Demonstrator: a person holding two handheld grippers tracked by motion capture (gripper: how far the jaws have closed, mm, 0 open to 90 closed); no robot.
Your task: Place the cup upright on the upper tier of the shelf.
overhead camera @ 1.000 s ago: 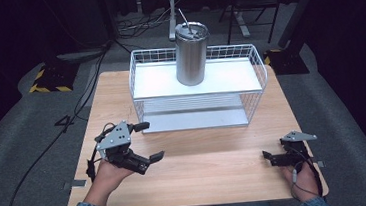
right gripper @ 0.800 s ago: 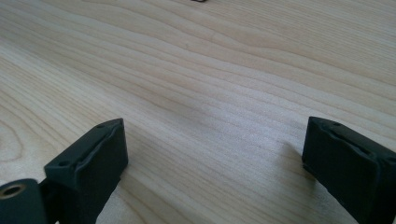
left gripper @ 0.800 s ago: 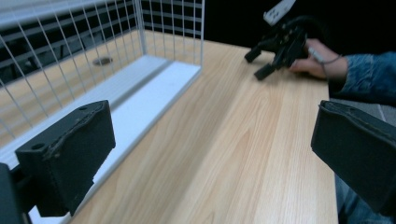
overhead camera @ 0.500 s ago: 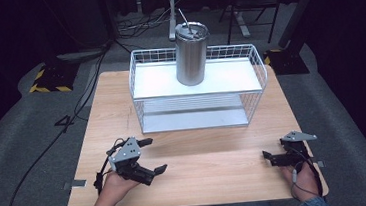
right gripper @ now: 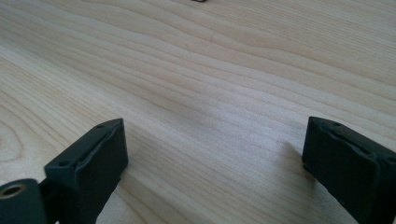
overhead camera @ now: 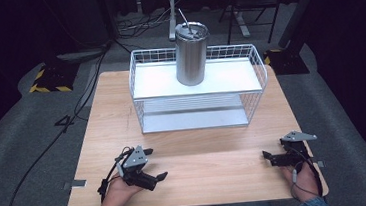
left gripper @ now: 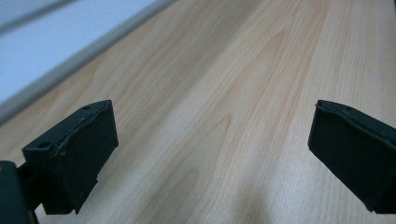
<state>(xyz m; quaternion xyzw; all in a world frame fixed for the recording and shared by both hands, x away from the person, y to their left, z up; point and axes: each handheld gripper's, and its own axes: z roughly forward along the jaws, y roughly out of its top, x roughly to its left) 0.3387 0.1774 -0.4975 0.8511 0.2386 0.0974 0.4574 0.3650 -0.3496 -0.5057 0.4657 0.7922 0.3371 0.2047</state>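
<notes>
The wooden table [overhead camera: 195, 152] takes up the centre of the high view, its near half bare. On its far half, upper centre of the frame, stands a white wire rack [overhead camera: 197, 89] with two shelves. A steel tumbler [overhead camera: 192, 54] with a lid and straw stands upright on the top shelf, slightly left of that shelf's middle and well apart from both grippers.

The left gripper [overhead camera: 149, 164] lies at the lower left of the frame, low over the table, held in a hand [overhead camera: 116, 189]. In the left gripper view its jaws stand wide apart with nothing but wood grain between them; the pale base of the rack crosses the upper left corner of that view.

The right gripper [overhead camera: 271, 158] rests at the lower right of the high view, near the table's near edge. In the right gripper view its jaws are likewise spread, with bare table between them.

Judgement: the tumbler is the nearest thing to work on, and a reach toward it has not begun. To do that step well:
- Lift one gripper clear of the table first, then bring it forward above the rack's wire rim rather than through the side.
- Keep the jaws fully spread; the tumbler is broad.
- Close on the body below the lid, level, so the straw is not struck.
- Keep the other gripper parked.
</notes>
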